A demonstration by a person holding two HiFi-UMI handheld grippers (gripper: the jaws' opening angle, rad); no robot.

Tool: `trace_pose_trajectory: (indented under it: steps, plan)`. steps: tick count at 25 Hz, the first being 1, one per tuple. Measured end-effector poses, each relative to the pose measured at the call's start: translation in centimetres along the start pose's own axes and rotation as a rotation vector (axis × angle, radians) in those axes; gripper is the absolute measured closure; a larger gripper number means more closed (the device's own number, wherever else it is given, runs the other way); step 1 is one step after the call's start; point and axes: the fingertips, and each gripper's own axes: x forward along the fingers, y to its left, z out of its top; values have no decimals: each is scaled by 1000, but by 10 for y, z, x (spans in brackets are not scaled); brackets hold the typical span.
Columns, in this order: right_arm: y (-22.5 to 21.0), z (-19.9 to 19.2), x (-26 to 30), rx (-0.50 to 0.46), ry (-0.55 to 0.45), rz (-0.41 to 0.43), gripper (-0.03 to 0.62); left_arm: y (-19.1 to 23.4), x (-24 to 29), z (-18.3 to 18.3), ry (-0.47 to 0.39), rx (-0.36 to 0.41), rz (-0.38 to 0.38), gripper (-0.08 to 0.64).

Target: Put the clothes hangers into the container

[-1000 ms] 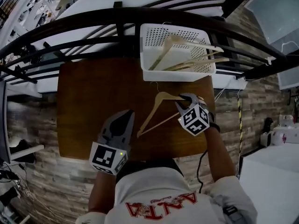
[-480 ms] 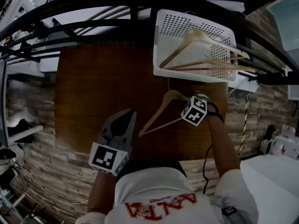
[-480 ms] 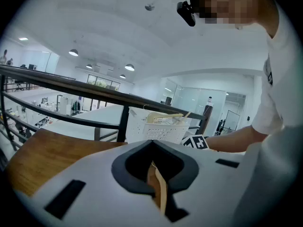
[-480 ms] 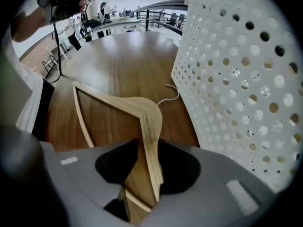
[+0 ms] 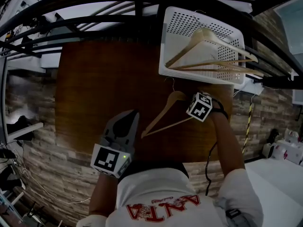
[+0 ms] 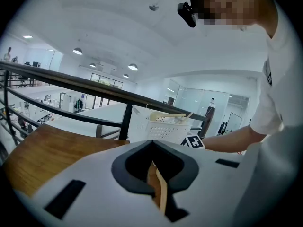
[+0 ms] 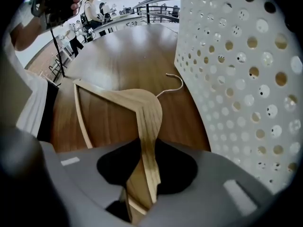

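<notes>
at least two hangers [image 5: 208, 38] already lie in the white container [image 5: 164, 46]. one hanger [image 5: 163, 112] lies on the surface [image 5: 104, 89], near the container. the right gripper [image 7: 142, 188] fingers have just been closing and pinch its arm. the left gripper [image 6: 158, 183] fingers stand narrow, holding nothing. remaining, by judgement: lift and deposit this hanger.

The left gripper [image 5: 128, 119] sits low at the near left and points forward and slightly down. Its jaws are together and empty. The right arm [image 5: 228, 143] reaches forward. The right gripper [image 7: 142, 190] points straight down; its jaws have just been closing and now clamp the hanger [image 7: 142, 109].
</notes>
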Motion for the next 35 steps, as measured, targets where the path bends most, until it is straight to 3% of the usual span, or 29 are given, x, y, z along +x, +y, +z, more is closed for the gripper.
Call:
trace_pose_trajectory:
  steps: [11, 26, 35]
  plan:
    - [41, 12, -43, -19, -176, -273, 495, -6, -35, 13, -36, 35, -17, 552]
    - [59, 16, -202, 236, -404, -679, 495, -25, -94, 54, -165, 108, -94, 552]
    - [17, -34, -318, 389, -440, -921, 495, -51, -95, 64, -194, 109, -180, 552]
